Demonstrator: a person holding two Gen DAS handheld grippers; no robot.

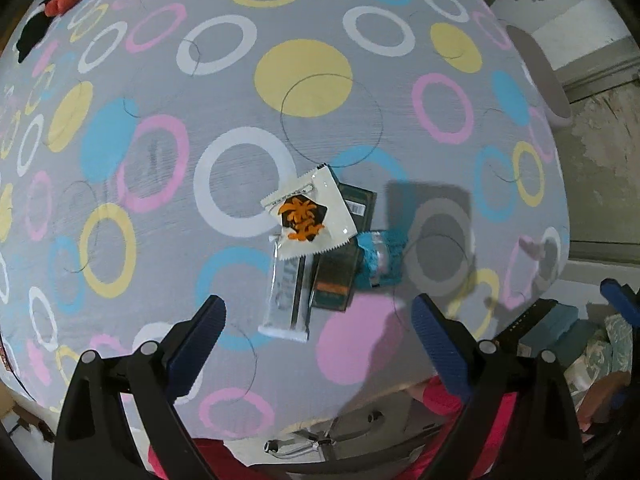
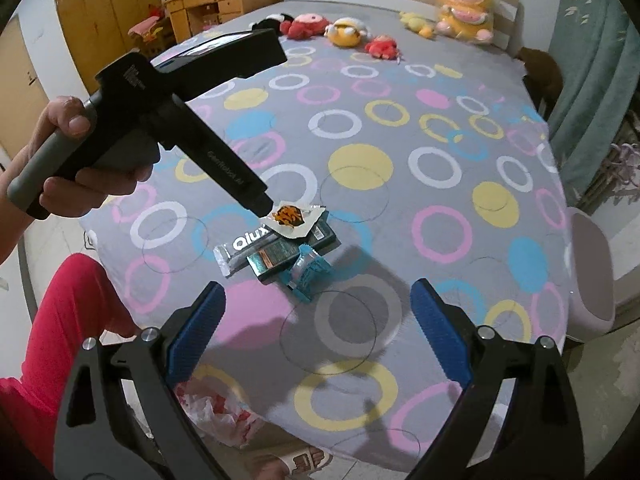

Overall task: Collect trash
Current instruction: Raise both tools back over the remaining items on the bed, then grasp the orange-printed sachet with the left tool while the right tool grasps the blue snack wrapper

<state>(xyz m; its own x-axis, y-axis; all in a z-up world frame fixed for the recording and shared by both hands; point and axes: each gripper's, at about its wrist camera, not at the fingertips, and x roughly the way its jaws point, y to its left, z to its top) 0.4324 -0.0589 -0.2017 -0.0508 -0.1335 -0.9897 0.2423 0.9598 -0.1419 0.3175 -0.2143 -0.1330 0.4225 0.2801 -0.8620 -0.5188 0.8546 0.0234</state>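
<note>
Now the person stands at the near edge of the bed (image 2: 460,184), which is covered with a grey sheet printed with coloured rings, and holds one gripper in each hand over a small heap of trash. The heap lies near this edge: a white sachet (image 1: 310,216) with an orange-and-black mark rests on top, under it a dark green flat box (image 1: 340,264), beside them a long silver wrapper (image 1: 286,292) with letters on it, and a crumpled teal wrapper (image 1: 378,258) touching the box on the right side. It seems to me the pieces were put together so that they can be taken one after another. The left gripper (image 1: 318,332) has its blue pads wide apart and holds nothing; in the right wrist view its tip seems to be right at the sachet, so I judge the sachet is the first target. The right gripper (image 2: 316,320) is also spread and empty, and it waits a little back from the heap, probably to leave room. A white and red plastic bag (image 2: 224,408) lies low beside the bed edge, maybe for the trash, but it is half hidden behind the gripper and I cannot be sure. Whether the left tip really touches the sachet is not clear. The plush toys (image 2: 348,32) at the far edge are not part of the job, I think.
</note>
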